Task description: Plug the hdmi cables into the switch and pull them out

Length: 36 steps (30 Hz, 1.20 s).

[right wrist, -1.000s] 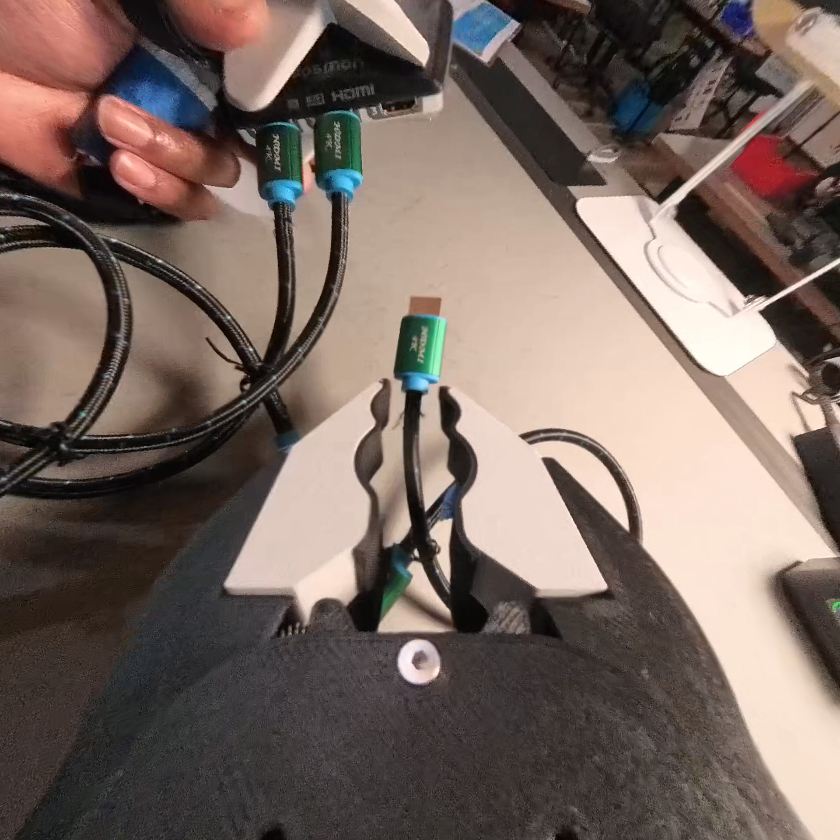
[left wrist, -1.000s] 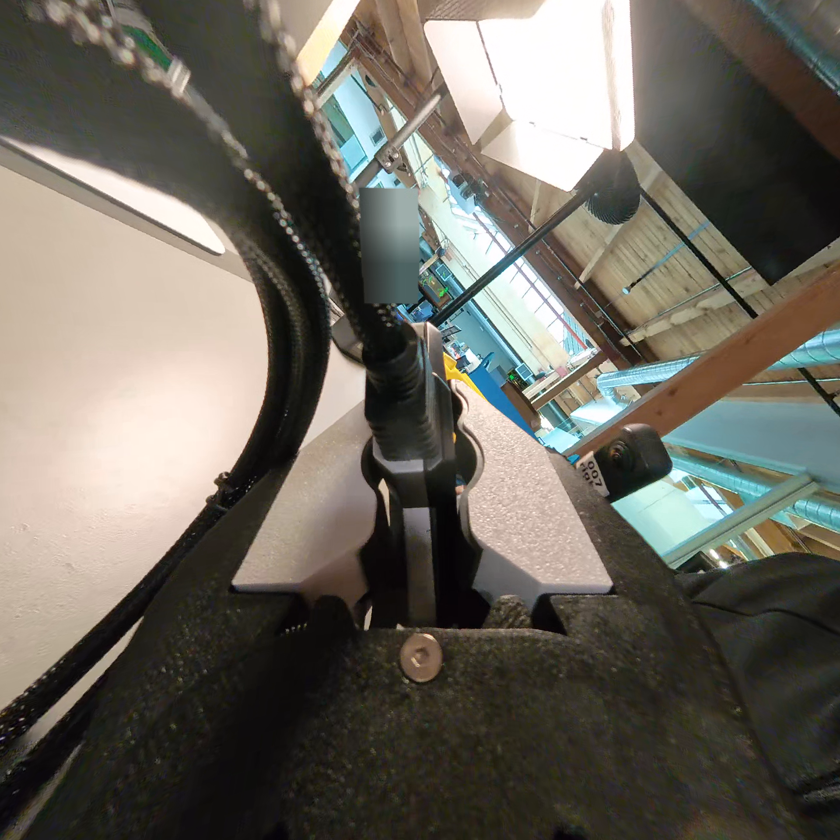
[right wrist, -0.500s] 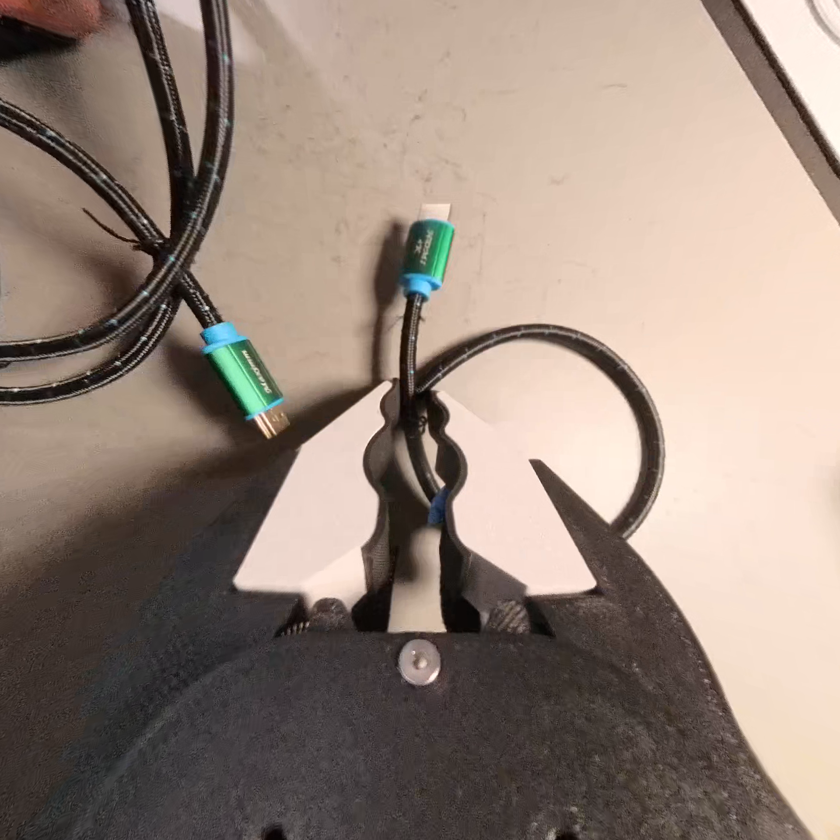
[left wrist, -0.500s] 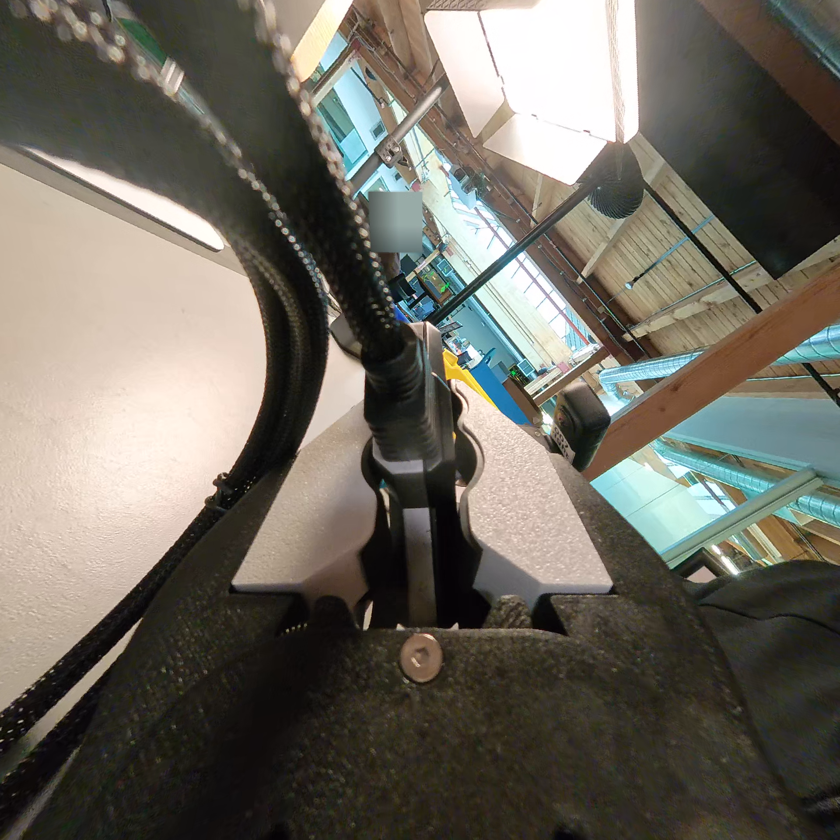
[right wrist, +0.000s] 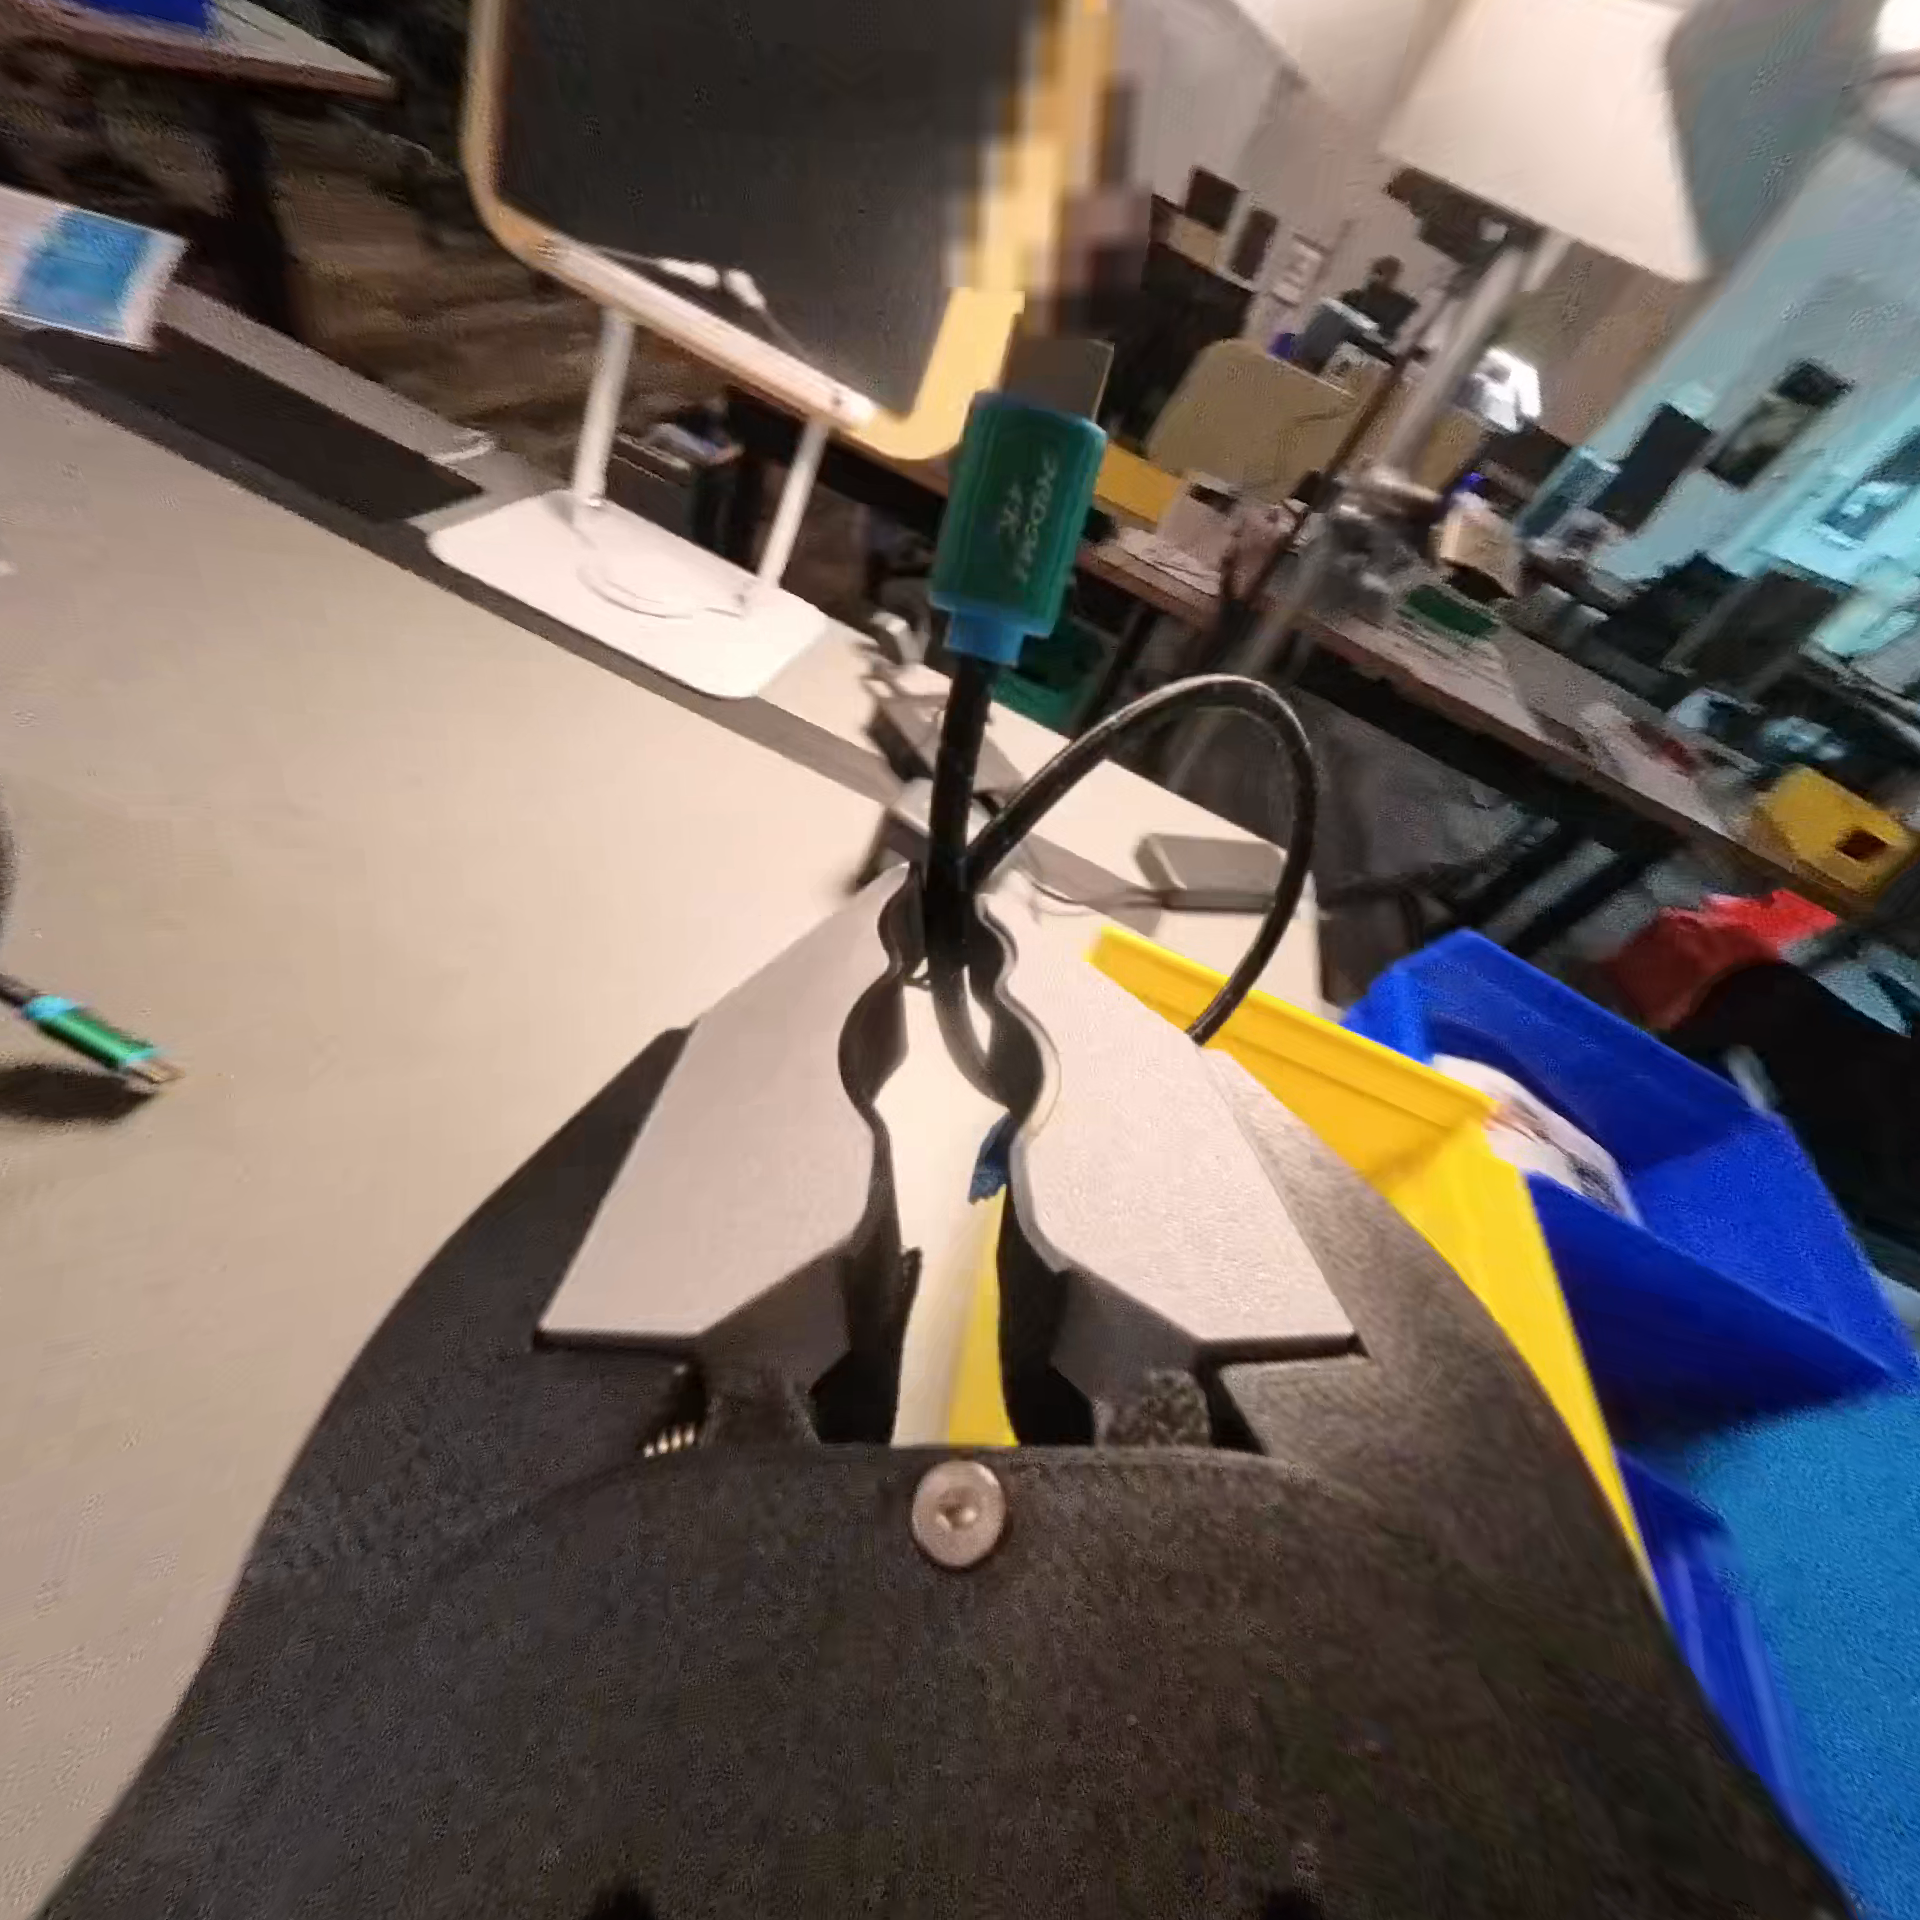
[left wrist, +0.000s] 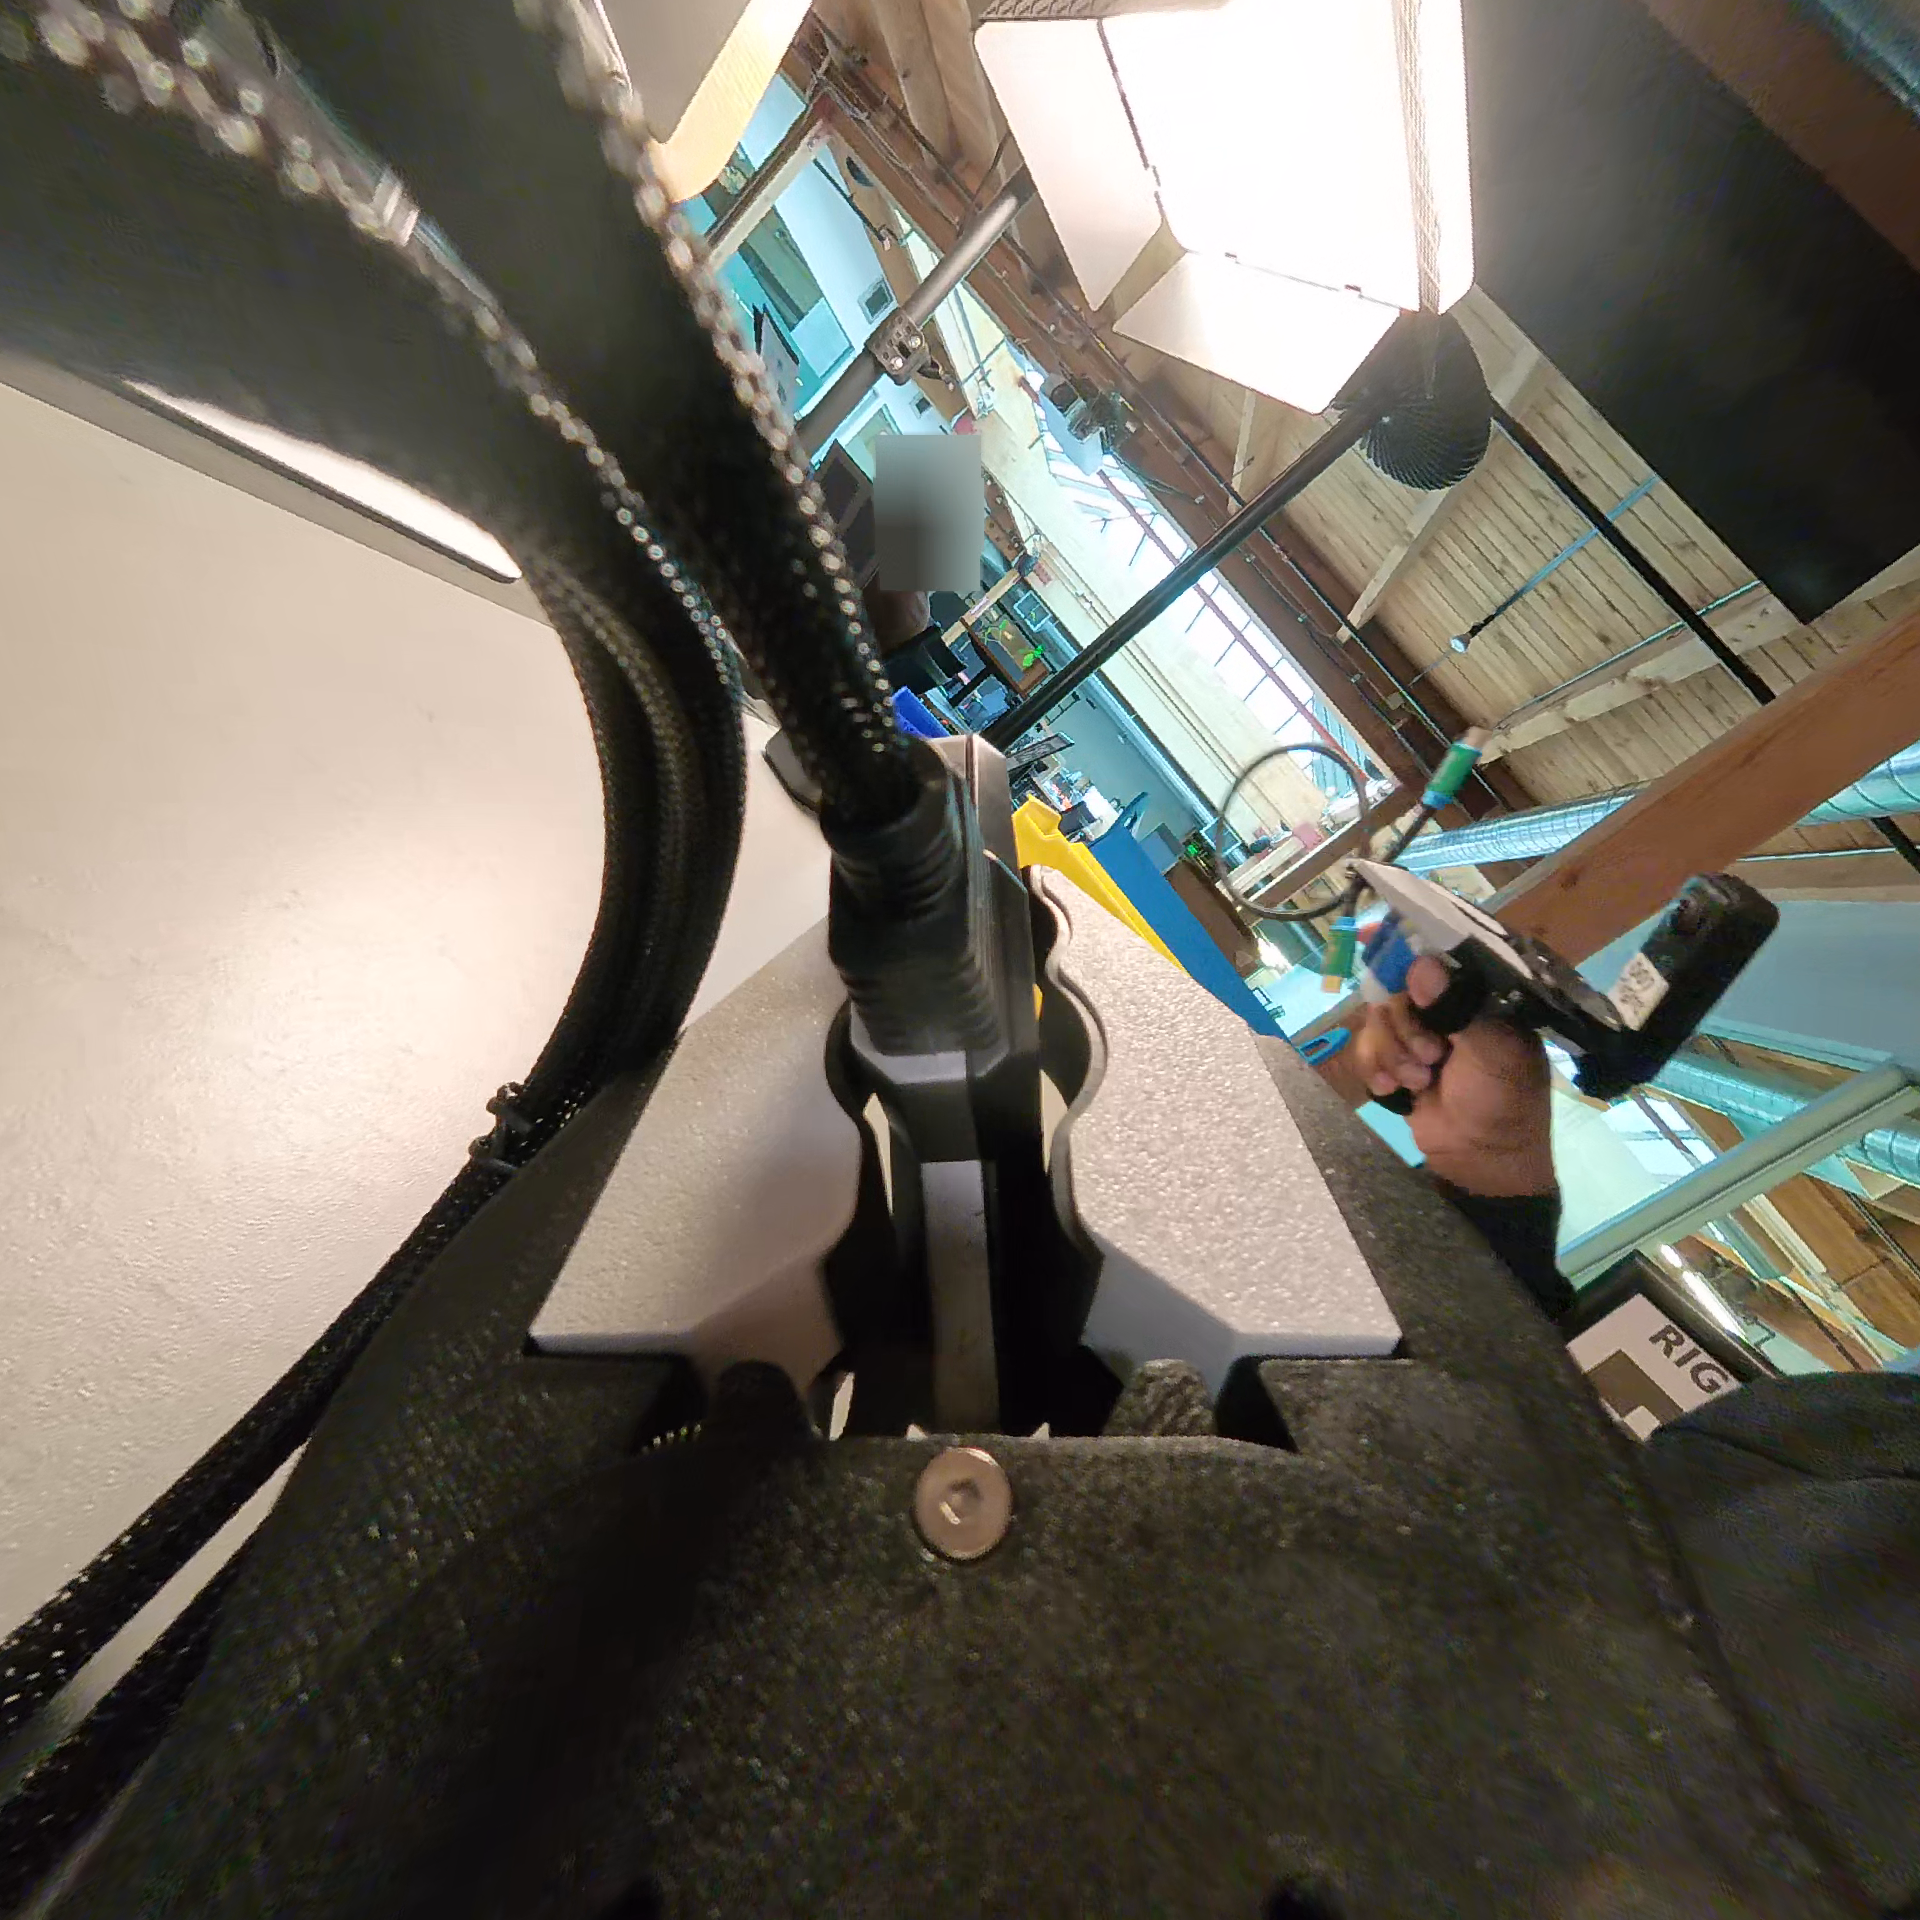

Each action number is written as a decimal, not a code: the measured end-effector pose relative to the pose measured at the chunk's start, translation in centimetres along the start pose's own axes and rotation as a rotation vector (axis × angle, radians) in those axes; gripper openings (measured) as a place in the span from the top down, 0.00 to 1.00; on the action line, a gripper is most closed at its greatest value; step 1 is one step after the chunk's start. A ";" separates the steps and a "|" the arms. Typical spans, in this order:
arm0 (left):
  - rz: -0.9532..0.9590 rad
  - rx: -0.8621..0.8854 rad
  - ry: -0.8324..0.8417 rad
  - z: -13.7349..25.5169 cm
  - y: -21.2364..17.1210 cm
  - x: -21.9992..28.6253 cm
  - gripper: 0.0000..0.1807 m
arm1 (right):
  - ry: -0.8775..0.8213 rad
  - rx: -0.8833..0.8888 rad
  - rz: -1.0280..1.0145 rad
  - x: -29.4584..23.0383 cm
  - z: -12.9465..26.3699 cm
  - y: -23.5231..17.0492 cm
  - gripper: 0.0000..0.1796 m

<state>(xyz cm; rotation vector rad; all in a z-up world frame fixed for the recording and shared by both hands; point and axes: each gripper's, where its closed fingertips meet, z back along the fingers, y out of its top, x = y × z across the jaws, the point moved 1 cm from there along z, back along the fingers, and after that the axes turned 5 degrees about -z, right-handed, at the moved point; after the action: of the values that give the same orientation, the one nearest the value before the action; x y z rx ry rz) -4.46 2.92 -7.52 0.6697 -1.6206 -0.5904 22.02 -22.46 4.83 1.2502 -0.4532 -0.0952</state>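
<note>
A short braided HDMI cable (right wrist: 951, 821) is pinched by the right gripper (right wrist: 940, 935), its jaws clenched on the cord just below the green plug (right wrist: 1013, 540), which stands up beyond the jaw tips with its metal tip pointing away from the camera. The rest of the cord is bent back in a loop beside the plug, so the cable is judged light but springy, stiff enough to hold its curve. A firmer, steadier hold would likely be had on the rigid green shell than on the cord, which may let the plug wobble or twist on insertion.

In the left gripper (left wrist: 961, 997) a flat black body, judged to be the switch (left wrist: 987, 935), is clamped edge-on between closed jaws, with a thick braided cable (left wrist: 748, 540) leaving its ribbed black connector (left wrist: 904, 914). That heavier cord may drag on the switch. Another green plug (right wrist: 99, 1039) is left lying on the table (right wrist: 364, 831), well apart from the yellow bin (right wrist: 1330, 1049) and blue bin (right wrist: 1662, 1195).
</note>
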 end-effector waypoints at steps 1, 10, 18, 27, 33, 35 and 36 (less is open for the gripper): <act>-0.001 -0.002 0.000 0.0 0.0 0.0 0.88 | -0.075 -0.024 -0.003 2.4 1.4 -0.6 0.97; -0.022 -0.002 0.010 -0.1 -0.1 0.1 0.88 | -0.139 -0.549 -0.120 8.6 0.6 -18.7 0.96; -0.028 -0.010 0.008 -0.1 -0.2 0.2 0.88 | -0.010 -0.644 -0.141 7.7 1.4 -20.4 0.85; -0.054 -0.058 -0.011 -0.5 -1.0 0.7 0.88 | 0.080 -0.339 -0.005 2.1 1.4 -8.7 0.83; -0.064 -0.075 -0.021 -0.6 -1.4 1.0 0.88 | 0.614 -0.163 0.042 -17.6 -5.5 -4.5 0.83; -0.059 -0.076 -0.023 -0.6 -1.4 1.0 0.88 | 0.771 -0.155 0.035 -23.6 -7.2 -4.1 0.83; -0.057 -0.077 -0.026 -0.6 -1.4 1.0 0.88 | 0.825 -0.153 0.041 -26.0 -8.0 -3.9 0.82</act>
<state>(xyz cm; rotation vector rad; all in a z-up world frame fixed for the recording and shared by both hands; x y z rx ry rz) -3.81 1.22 -7.70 0.6558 -1.5984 -0.7022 2.13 -8.40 -8.03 1.0220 0.2419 0.4053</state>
